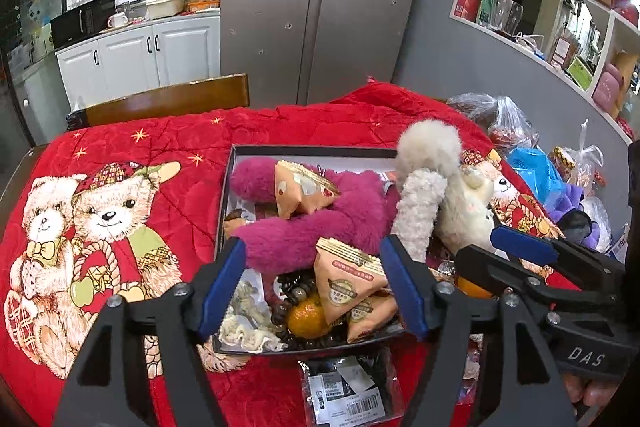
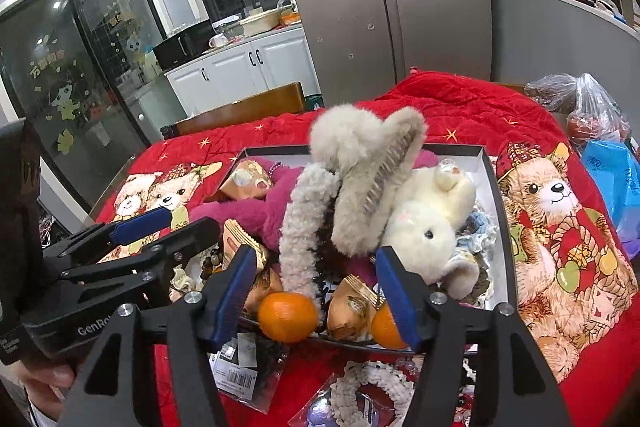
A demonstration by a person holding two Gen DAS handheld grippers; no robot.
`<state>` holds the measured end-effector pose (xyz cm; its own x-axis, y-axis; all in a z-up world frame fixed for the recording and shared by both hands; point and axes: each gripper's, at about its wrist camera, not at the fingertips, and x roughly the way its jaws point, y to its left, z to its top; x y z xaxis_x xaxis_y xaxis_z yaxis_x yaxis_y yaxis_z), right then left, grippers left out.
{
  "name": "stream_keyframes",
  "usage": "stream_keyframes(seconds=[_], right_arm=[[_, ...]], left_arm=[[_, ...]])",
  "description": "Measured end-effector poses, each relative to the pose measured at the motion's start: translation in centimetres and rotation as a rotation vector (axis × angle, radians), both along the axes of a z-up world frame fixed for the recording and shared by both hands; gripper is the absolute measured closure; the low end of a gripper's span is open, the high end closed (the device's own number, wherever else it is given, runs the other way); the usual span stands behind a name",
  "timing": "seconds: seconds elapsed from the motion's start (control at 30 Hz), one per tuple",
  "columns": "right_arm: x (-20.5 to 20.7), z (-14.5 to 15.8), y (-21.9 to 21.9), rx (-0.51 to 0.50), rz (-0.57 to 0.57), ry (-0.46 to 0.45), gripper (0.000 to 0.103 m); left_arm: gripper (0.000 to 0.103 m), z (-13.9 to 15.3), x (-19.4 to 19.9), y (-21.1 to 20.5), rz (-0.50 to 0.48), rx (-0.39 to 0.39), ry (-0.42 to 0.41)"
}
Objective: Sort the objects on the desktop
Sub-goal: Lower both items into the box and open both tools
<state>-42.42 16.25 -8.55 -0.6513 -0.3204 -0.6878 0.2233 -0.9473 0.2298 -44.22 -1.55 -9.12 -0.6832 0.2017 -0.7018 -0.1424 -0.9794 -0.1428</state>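
a: desktop objects sit heaped in the shallow dark-rimmed box (image 1: 234, 187) on the red bear quilt (image 1: 120, 155): magenta plush (image 1: 304, 227), white plush rabbit (image 2: 428, 223), grey fluffy hair claw (image 2: 360, 187), snack packets (image 1: 348, 279), mandarins (image 2: 286, 315), a string of dark beads (image 1: 288, 303).

b: tools?

a: left gripper (image 1: 316, 287) spread wide, nothing between its blue pads. right gripper (image 2: 316, 295) likewise released, empty; it hangs over the near rim of the box.

b: risks from here?

a: judgement only. pile is loose and tall. the claw rides on top, leaning on the curly cream band (image 2: 300, 227); a nudge from either finger could tip it out over the rim. the mandarins sit at the near edge and would likely roll. the two tools are close side by side, so they could clash if both reach in.

b: orientation of the claw?

a: in the right view its long axis runs from lower left up to upper right, teeth showing along the underside, fluffy back upward. the cream band stands nearly upright beside it, touching.

b: outside the box?

a: a barcoded packet (image 1: 348, 395) lies on the quilt just in front of it.
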Motion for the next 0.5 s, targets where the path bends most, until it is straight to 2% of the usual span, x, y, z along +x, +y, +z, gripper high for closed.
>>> stream_keyframes(seconds=[0.27, 0.5], right_arm=[[0.2, 0.9, 0.2, 0.010, 0.011, 0.011, 0.035], [0.6, 2.7, 2.3, 0.008, -0.025, 0.051, 0.030]], left_arm=[[0.009, 0.7, 0.4, 0.7, -0.009, -0.057, 0.033], [0.008, 0.9, 0.5, 0.5, 0.003, -0.051, 0.027]])
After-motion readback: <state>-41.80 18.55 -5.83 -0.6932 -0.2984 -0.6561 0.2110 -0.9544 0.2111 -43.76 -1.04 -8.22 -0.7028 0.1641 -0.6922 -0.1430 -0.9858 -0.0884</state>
